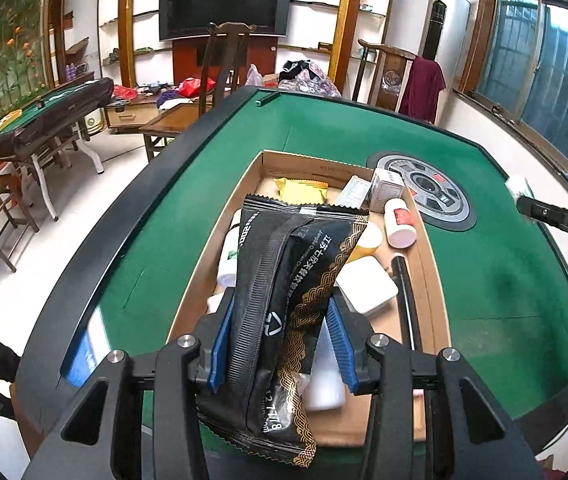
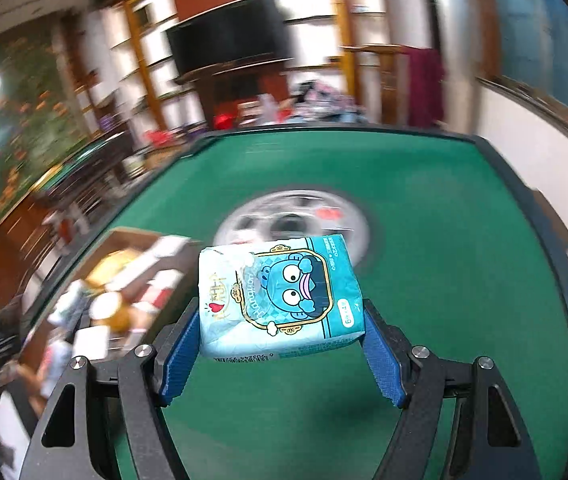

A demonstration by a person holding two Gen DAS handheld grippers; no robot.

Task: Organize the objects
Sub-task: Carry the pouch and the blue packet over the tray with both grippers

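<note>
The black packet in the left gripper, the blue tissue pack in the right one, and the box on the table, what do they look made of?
Black packet: glossy plastic film, judging by its crimped, serrated end seals and sheen.
Blue tissue pack: thin soft plastic wrap, wrinkled and shiny, printed with a cartoon.
Box: plain brown cardboard, matte, with raw cut edges.

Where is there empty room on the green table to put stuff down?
The green felt between the cardboard box and the table's right edge is bare, and so is the strip between the box and the far rim. The felt left of the box is free too. The box itself is crowded with bottles and packets, and the round centre panel sits beside it.
</note>
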